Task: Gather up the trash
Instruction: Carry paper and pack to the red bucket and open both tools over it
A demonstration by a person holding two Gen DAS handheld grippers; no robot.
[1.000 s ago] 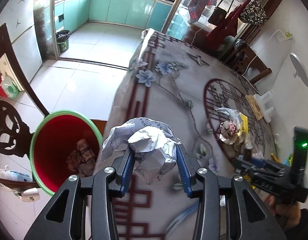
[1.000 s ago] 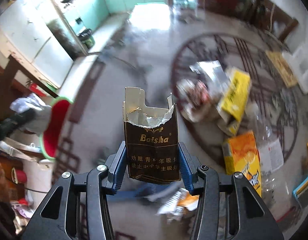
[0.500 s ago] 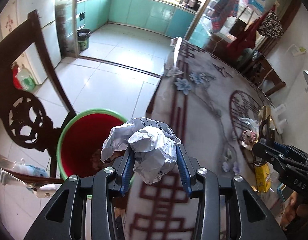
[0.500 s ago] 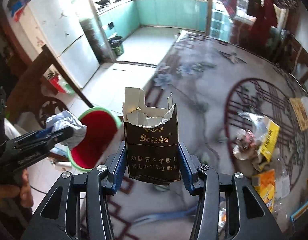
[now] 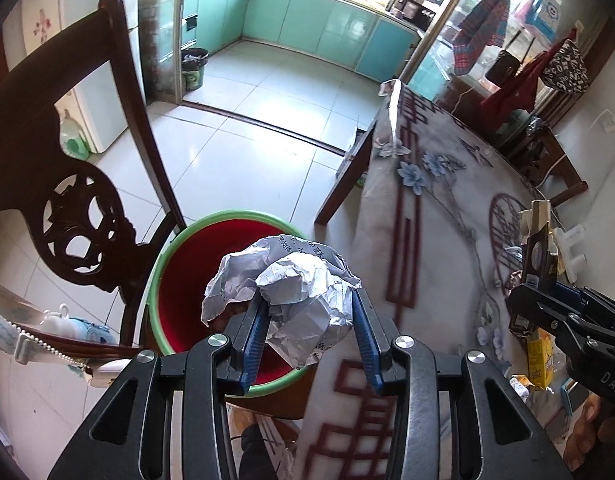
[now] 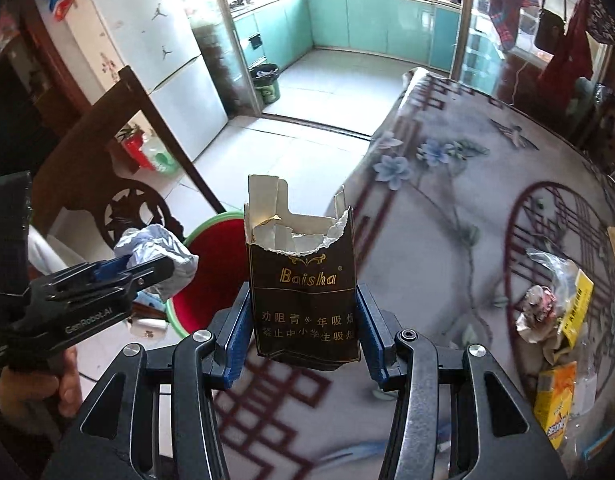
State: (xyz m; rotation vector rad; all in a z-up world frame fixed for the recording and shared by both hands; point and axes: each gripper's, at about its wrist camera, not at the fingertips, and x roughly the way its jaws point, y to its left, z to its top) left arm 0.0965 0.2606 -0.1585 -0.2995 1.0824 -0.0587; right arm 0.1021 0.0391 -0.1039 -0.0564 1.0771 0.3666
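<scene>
1. Your left gripper [image 5: 307, 336]: blue pads clamped on a crumpled paper wad [image 5: 291, 292], grey-white with printed characters. It hangs above the red bin [image 5: 187, 280], over the rim nearest the table.
2. Red bin, green rim: stands on the tiled floor, just beside the table's left edge, against a carved dark wooden chair [image 5: 79, 216]. Some scrap shows inside, partly hidden by the wad.
3. Your right gripper [image 6: 303, 336]: pads closed on the sides of a torn brown cigarette pack [image 6: 303, 280], "Baisha" in gold, held upright above the table's near left edge.
4. Table [image 6: 447, 208]: covered in a floral cloth with dark red lattice print.
5. Remaining trash [image 6: 547, 312] near the table's right edge: clear plastic wrapper, crumpled scrap, yellow packet, orange carton [image 6: 555, 404].
</scene>
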